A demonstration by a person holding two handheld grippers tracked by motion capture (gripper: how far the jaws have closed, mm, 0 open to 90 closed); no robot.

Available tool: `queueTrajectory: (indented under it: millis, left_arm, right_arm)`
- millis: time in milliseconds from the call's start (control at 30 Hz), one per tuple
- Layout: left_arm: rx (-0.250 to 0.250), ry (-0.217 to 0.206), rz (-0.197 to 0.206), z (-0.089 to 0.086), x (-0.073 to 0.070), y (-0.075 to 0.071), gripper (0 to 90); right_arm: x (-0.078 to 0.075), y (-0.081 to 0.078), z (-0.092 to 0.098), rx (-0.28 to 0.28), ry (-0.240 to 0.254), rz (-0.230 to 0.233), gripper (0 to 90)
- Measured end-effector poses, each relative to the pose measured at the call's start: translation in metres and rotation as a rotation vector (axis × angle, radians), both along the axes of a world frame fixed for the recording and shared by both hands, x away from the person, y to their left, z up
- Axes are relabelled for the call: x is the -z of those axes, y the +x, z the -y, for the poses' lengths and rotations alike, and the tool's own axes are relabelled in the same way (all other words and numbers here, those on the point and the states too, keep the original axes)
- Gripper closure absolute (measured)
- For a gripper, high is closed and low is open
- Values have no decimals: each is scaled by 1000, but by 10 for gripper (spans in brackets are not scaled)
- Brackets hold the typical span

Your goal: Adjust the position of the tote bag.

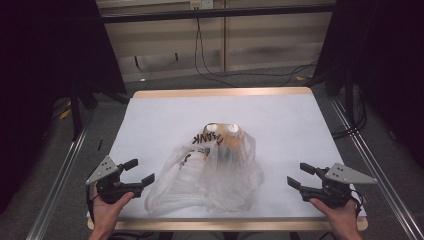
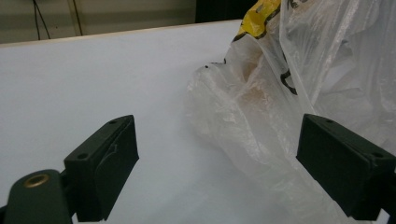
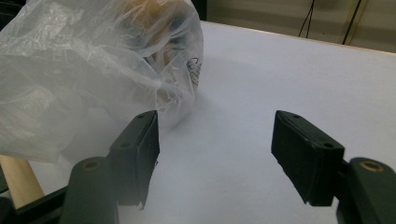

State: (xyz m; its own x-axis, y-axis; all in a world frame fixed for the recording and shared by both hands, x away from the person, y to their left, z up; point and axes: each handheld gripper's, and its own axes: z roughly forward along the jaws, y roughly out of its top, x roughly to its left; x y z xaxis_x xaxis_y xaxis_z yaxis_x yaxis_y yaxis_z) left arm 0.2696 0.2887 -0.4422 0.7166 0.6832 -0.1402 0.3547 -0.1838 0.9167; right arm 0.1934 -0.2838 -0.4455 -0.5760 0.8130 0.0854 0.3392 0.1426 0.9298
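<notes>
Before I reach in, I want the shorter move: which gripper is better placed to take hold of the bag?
Left, probably. The left gripper is open with its jaws almost at the edge of the bag. The right gripper is open too, but bare table separates it from the bag.

Crumpled clear plastic bag point(image 1: 210, 172), mid-table

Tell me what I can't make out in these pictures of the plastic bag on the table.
- What is in the plastic bag: high view, two white round tops show, the rest is veiled by crinkled film.
- The black lettering: high view, folded and too small to read whole.
- The yellow print: left gripper view, cut off by the top edge.
- The bag's left side: right gripper view, cut off by the edge.
</notes>
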Motion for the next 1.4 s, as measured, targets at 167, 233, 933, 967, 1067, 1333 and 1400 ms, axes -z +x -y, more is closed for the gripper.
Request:
queueTrajectory:
  millis: [167, 233, 933, 967, 1067, 1333, 1400]
  left_arm:
    - [20, 12, -8, 3, -1, -1, 143]
    - [21, 12, -13, 4, -1, -2, 145]
    - [78, -39, 31, 8, -15, -23, 287]
    - [88, -39, 34, 9, -16, -24, 284]
    - [95, -31, 38, 11, -18, -28, 285]
    - [130, 23, 35, 24, -20, -40, 288]
    - [156, 4, 21, 24, -18, -41, 303]
  right_arm:
    - [0, 0, -1, -21, 1, -14, 374]
    - [-1, 0, -1, -33, 3, -17, 390]
    - [-13, -4, -36, -205, 11, -67, 596]
    - [-14, -5, -37, -212, 17, -67, 606]
    - [-21, -9, -44, -237, 29, -64, 654]
    - [-41, -16, -72, -342, 20, -44, 777]
    - [-46, -16, -78, -374, 26, -39, 816]
